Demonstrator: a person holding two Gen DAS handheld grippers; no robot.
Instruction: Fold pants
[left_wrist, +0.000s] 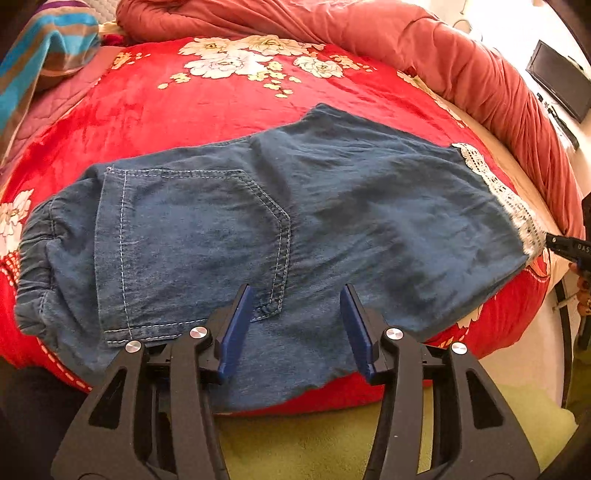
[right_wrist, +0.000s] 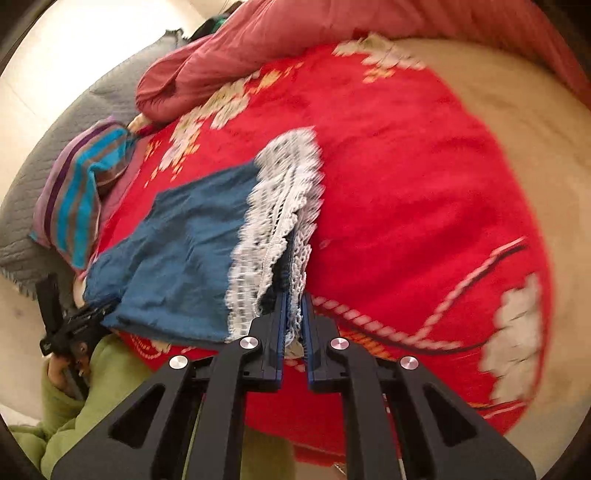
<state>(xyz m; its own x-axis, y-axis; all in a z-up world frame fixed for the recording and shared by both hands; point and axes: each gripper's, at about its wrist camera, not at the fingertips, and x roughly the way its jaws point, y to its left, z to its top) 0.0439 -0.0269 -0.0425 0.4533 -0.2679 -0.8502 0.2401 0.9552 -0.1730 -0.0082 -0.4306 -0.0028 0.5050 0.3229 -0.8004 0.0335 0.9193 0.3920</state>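
Observation:
Blue denim pants (left_wrist: 280, 229) lie folded lengthwise on a red floral blanket (left_wrist: 184, 107), waistband at the left, white lace hem (left_wrist: 502, 195) at the right. My left gripper (left_wrist: 297, 295) is open, its blue pads above the pants' near edge beside the back pocket. In the right wrist view my right gripper (right_wrist: 294, 299) is shut on the lace hem (right_wrist: 280, 221) of the pants (right_wrist: 184, 251). The right gripper's tip also shows in the left wrist view (left_wrist: 561, 245) at the hem. The left gripper shows in the right wrist view (right_wrist: 74, 325) at the pants' near edge.
A rolled pink-red quilt (left_wrist: 443, 48) runs along the far and right side of the bed. A striped towel (left_wrist: 40, 55) lies at the far left. A green cloth (left_wrist: 332, 439) lies below the bed's near edge. A dark monitor (left_wrist: 557, 81) stands at the far right.

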